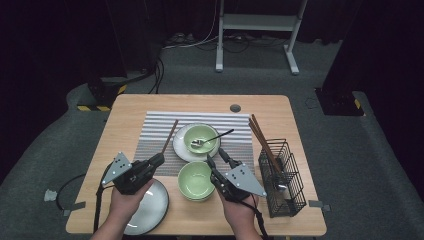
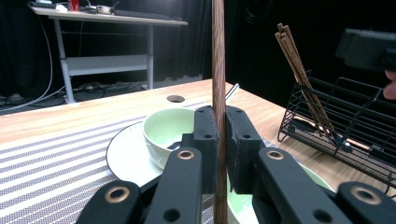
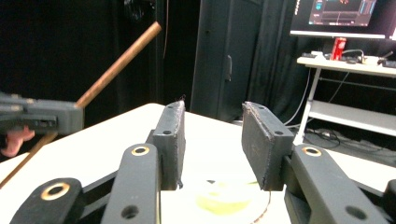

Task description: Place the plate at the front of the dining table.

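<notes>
the left claw (image 1: 159, 160) is clamped on a single chopstick (image 1: 170, 135) near its lower end (right claw (image 1: 216, 159) gapes, empty), so the stick could pivot or slip out.

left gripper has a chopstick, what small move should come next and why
Probably carry it right toward the black wire basket. The left gripper is shut on one brown wooden chopstick, and the other brown chopsticks already stand in that basket. The right gripper is open and idle.
</notes>
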Demonstrator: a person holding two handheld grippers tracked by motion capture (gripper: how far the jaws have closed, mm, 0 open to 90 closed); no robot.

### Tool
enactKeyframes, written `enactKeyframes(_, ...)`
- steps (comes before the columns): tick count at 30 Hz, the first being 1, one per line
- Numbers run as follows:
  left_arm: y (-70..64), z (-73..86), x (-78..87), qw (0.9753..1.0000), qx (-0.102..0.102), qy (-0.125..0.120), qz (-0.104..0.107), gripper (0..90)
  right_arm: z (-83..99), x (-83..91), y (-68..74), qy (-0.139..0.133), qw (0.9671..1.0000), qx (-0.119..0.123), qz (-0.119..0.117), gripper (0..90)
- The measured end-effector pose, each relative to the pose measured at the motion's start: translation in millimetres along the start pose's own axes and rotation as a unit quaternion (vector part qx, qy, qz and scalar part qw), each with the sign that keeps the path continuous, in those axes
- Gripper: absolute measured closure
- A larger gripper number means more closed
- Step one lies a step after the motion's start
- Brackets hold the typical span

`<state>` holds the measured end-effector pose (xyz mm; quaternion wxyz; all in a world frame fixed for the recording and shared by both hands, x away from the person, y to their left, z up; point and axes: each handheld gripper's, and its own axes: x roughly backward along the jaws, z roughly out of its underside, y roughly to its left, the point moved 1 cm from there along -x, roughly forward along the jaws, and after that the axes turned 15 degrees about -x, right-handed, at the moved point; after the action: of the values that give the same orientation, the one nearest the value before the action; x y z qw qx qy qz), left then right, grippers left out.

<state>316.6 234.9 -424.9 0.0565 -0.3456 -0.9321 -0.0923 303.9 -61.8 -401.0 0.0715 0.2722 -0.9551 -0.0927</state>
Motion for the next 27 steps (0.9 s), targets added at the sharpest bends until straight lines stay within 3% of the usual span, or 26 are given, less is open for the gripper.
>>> enactKeyframes(9,4.8,-1.2,-6.3,0.9997,0.018,0.009,-0.011,83.6,18.2,13.0,-15.5,0.029,0.9994,0.001,0.018,54.5)
enactKeyframes(17,8.6,-3.9,-19.0,0.9990,0.019,0.035,-0.021,83.5,38.4,21.6,-28.3,0.047,0.9986,-0.002,0.024,50.8)
enactKeyframes(19,10.0,-2.7,-23.8,0.9986,0.025,0.041,-0.023,83.6,40.4,23.0,-30.4,0.050,0.9985,-0.002,0.023,49.9)
enactKeyframes(20,9.0,-2.4,-28.1,0.9981,0.042,0.033,-0.028,83.5,41.6,23.8,-31.3,0.051,0.9984,-0.002,0.023,49.7)
enactKeyframes(22,11.3,-1.3,-32.8,0.9978,0.043,0.040,-0.032,83.6,43.6,25.2,-32.8,0.054,0.9983,0.000,0.022,49.2)
enactKeyframes(23,14.1,-0.8,-33.2,0.9977,0.030,0.054,-0.028,83.6,44.9,26.2,-33.8,0.055,0.9982,0.000,0.022,49.2)
enactKeyframes(24,13.3,-0.9,-37.1,0.9974,0.043,0.046,-0.035,83.6,45.9,26.9,-34.3,0.057,0.9982,-0.001,0.021,49.2)
enactKeyframes(27,18.1,-0.7,-40.4,0.9970,0.034,0.062,-0.030,83.6,48.7,28.9,-35.4,0.061,0.9979,-0.003,0.022,49.3)
